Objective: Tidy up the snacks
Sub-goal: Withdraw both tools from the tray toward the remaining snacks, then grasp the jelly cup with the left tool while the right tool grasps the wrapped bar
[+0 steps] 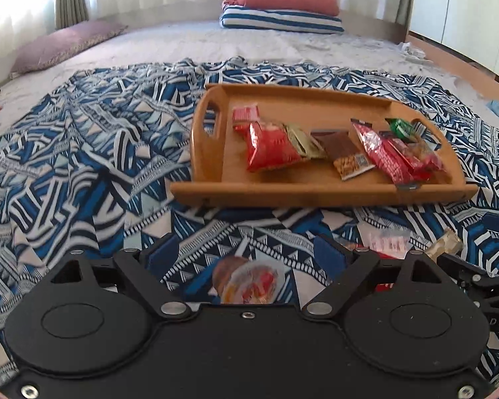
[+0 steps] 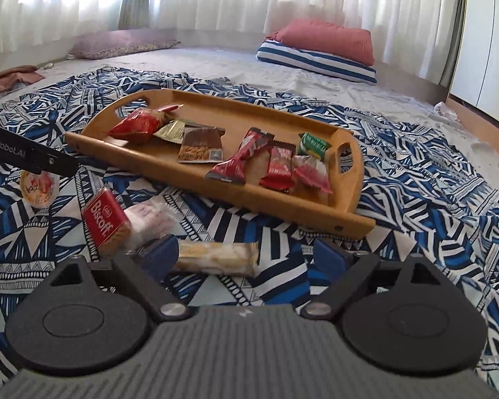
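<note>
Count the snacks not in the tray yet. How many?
4: round cup at left, Biscoff pack, clear wrapped snack beside it, pale bar nearest the right gripper.

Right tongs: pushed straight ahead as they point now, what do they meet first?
Probably the pale wafer packet lying on the patterned cloth between the open right tongs; the wooden tray lies beyond. Depth is uncertain.

right gripper (image 2: 244, 254) gapes wide over a pale wafer bar (image 2: 218, 257) on the patterned blue sheet (image 2: 432, 206); biscoff packet (image 2: 105, 224) lies left, and a wooden tray (image 2: 319, 217) of snacks sits beyond.
</note>
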